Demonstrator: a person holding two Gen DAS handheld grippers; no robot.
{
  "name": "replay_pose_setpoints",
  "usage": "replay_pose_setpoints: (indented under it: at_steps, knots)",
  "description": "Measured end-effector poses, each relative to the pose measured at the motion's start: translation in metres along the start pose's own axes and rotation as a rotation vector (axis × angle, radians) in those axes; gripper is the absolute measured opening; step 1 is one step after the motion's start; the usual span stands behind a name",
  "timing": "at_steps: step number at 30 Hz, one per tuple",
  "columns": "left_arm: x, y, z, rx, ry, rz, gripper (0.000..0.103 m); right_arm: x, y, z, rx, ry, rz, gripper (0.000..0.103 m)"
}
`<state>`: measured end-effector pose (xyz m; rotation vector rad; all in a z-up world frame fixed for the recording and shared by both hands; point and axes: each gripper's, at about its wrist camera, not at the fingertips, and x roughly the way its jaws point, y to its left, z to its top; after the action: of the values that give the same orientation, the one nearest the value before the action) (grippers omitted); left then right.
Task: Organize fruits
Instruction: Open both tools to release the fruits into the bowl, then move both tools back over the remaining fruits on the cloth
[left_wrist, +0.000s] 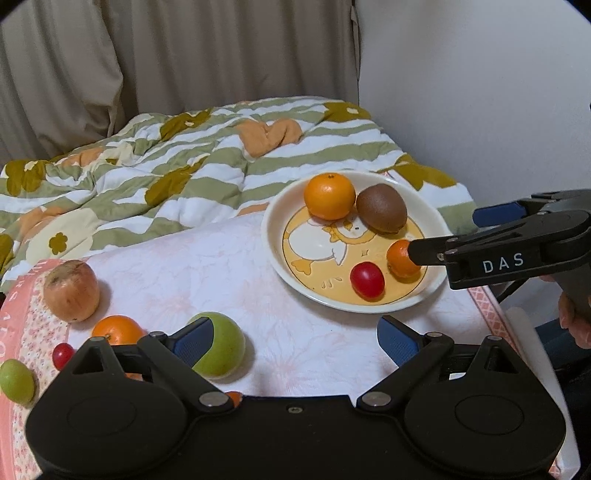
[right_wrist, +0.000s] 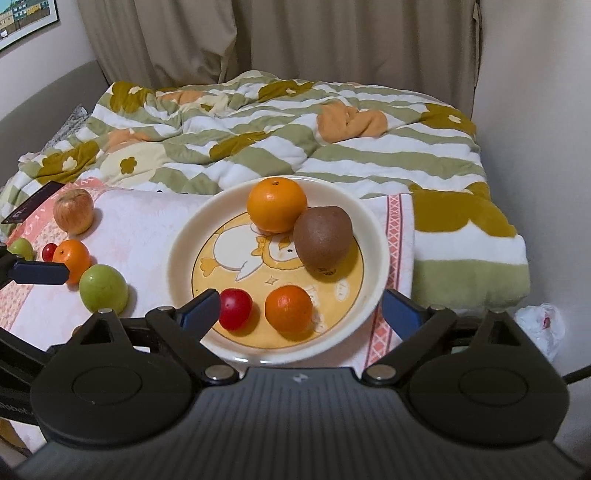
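A cream plate (right_wrist: 376, 236) with a duck picture holds a large orange (right_wrist: 277, 205), a kiwi (right_wrist: 323, 236), a small orange (right_wrist: 289, 308) and a red cherry tomato (right_wrist: 235, 308). My right gripper (right_wrist: 301, 310) is open, its fingers on either side of the plate's near part. On the cloth to the left lie a green fruit (left_wrist: 221, 345), an orange (left_wrist: 116, 330), an apple (left_wrist: 71, 290), a small red tomato (left_wrist: 62, 355) and a small green fruit (left_wrist: 16, 380). My left gripper (left_wrist: 295, 341) is open, its left finger beside the green fruit.
A pink-bordered white cloth (left_wrist: 207, 266) covers the table. A striped flowered quilt (left_wrist: 177, 158) lies on the bed behind, with curtains and a wall beyond. A white plastic bag (right_wrist: 543, 328) lies at the right, below the table.
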<state>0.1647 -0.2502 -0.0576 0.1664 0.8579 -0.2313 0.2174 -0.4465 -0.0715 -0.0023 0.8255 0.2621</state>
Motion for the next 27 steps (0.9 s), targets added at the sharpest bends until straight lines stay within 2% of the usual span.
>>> replay_pose_setpoints:
  at_steps: [13,16,21,27]
  knots:
    - [-0.066,0.023,-0.015,-0.078,-0.104,0.034,0.098,-0.058,0.024,0.001,-0.019,-0.048,-0.026,0.103]
    - [-0.082,0.034,-0.022,-0.098,-0.116,0.065,0.098,-0.073,0.034,0.001,-0.03,-0.067,-0.014,0.103]
    - [-0.108,0.059,-0.036,-0.123,-0.142,0.111,0.098,-0.091,0.058,0.0,-0.04,-0.083,-0.011,0.103]
    - [-0.13,0.107,-0.056,-0.171,-0.172,0.147,0.098,-0.107,0.098,-0.001,-0.055,-0.108,-0.024,0.103]
